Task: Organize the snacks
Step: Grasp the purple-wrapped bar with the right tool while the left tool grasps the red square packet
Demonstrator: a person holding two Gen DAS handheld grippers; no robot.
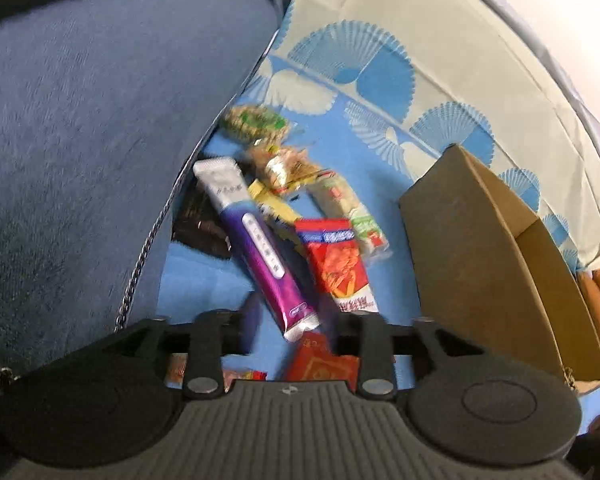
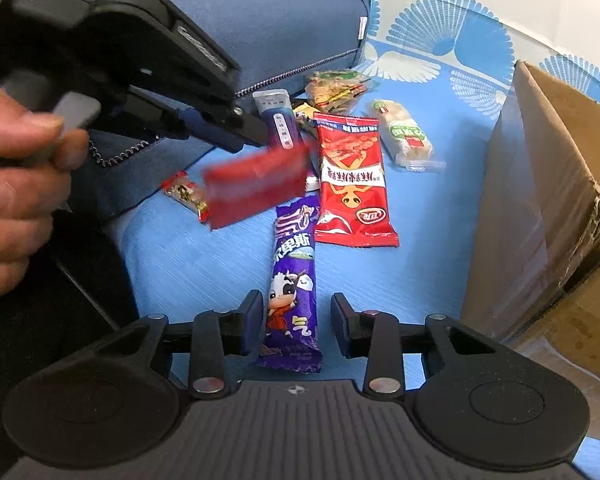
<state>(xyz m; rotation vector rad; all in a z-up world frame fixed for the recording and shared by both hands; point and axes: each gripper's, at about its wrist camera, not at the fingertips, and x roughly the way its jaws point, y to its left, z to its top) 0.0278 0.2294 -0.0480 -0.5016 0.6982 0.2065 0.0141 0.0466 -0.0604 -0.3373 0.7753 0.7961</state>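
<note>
Several snack packs lie on a blue cloth. In the right wrist view my left gripper point(image 2: 260, 142) hangs above them, and a blurred small red packet point(image 2: 256, 188) is just below its tips, seemingly in the air. The same packet point(image 1: 324, 364) shows under my left gripper point(image 1: 292, 320), whose fingers stand apart. My right gripper point(image 2: 296, 328) is open, its fingers either side of a purple cartoon-cow bar point(image 2: 292, 280). A red snack bag point(image 2: 352, 184) point(image 1: 336, 264), a purple-and-white stick point(image 1: 256, 244), nut bars point(image 1: 256, 122) and a cream roll point(image 2: 404, 132) lie further on.
A cardboard box point(image 2: 540, 200) point(image 1: 484, 264) stands open at the right. A blue cushion point(image 1: 100, 120) bounds the left side. A small wrapped candy point(image 2: 184, 194) lies by the cushion. The patterned cloth point(image 1: 380, 60) runs to the back.
</note>
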